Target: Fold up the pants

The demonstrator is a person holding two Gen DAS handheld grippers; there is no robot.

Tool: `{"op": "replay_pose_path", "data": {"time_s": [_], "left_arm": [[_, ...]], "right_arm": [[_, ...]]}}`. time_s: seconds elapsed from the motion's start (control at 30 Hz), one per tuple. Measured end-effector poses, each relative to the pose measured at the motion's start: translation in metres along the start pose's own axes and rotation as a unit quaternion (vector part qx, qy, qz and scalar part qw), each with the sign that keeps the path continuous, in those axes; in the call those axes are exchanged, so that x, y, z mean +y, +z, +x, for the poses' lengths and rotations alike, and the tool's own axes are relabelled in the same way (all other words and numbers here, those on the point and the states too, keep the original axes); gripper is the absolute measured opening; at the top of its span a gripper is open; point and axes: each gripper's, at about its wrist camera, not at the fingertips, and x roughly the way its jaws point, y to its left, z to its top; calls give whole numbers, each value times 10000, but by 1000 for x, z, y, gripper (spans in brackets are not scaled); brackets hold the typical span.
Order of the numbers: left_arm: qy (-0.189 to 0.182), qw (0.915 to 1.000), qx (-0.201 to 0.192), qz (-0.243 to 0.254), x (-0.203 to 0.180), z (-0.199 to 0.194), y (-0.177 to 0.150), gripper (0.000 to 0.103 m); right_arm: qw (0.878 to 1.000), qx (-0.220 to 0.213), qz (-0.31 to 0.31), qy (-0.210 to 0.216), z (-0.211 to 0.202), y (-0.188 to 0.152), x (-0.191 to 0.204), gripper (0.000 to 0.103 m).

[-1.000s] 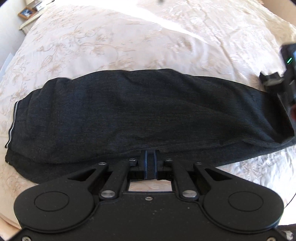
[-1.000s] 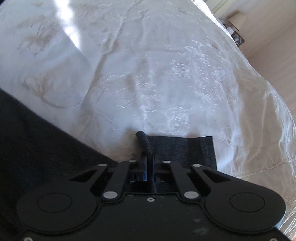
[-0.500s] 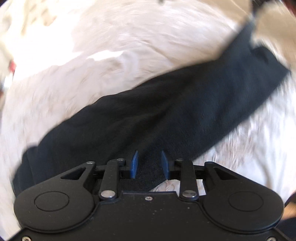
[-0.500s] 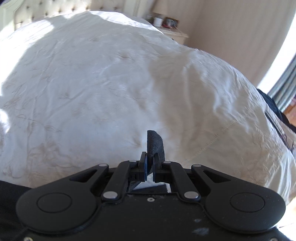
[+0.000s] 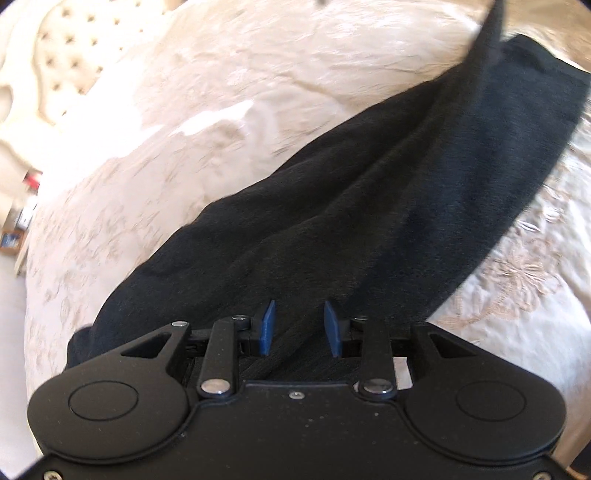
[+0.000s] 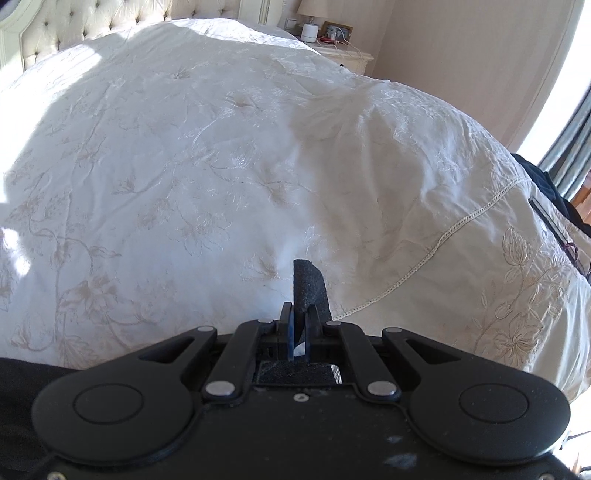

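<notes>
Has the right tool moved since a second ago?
Yes. The right tool, shut on the pants, rose off the bedspread and swung toward the headboard.

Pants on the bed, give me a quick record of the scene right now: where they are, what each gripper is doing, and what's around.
garment: dark pants, stretched diagonally across the bedspread
left gripper: open, blue pads apart, fabric running between them
right gripper: shut on a corner of the pants, which sticks up past the fingertips
surface: cream embroidered bedspread, wrinkled
headboard: tufted, at the far end
background: nightstand with a lamp beside the bed
fold status: one end lifted, fold not yet laid down
</notes>
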Motion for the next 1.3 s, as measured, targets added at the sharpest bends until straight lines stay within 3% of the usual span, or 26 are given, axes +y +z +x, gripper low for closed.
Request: {"op": "replay_pose_path", "data": {"time_s": [0.1,0.17,0.3,0.33,0.37,0.4,0.5,0.6,0.8,0.9,0.97,1.1,1.2,1.3], "left_arm": [[-22,9998,-84,199,-6,-2,-1,46],[147,9994,-122,284,-11,-1,-1,51],[510,9980,-65,360,-13,12,4,49],[515,9980,20,368,-11,17,6,43],[422,9986,63,318,-5,19,7,16],[301,9993,105,196,2,20,9,8],[297,9992,-250,-136,28,-7,9,8],[309,9982,-517,-76,34,-41,2,8],[323,9947,-26,972,-21,-22,-29,8],[222,9952,222,925,-30,-7,-32,8],[164,9967,282,746,-22,-6,-29,8],[316,9986,130,394,-11,-27,-19,8],[529,9984,-19,176,-7,-36,-13,8],[491,9987,98,100,-11,-31,-14,8]], "right_arm": [[10000,-3,65,54,-3,3,-3,4],[9999,-54,70,59,-6,5,-4,4],[9998,-100,113,104,-11,7,-4,4],[9998,-108,109,108,-12,7,-3,4],[9998,-113,107,109,-12,7,-3,4],[9998,-111,110,111,-13,7,-3,4],[9997,-76,166,149,-15,5,-8,4],[9994,3,318,123,-18,-6,-20,4],[9962,745,439,-92,15,-68,-33,4],[9888,1384,489,-277,47,-103,-35,4],[9860,1540,554,-321,54,-114,-36,4],[9919,1185,387,-227,37,-101,-30,4],[9983,495,306,65,3,-69,-28,4],[9978,-93,531,390,-27,-51,-39,4]]}}
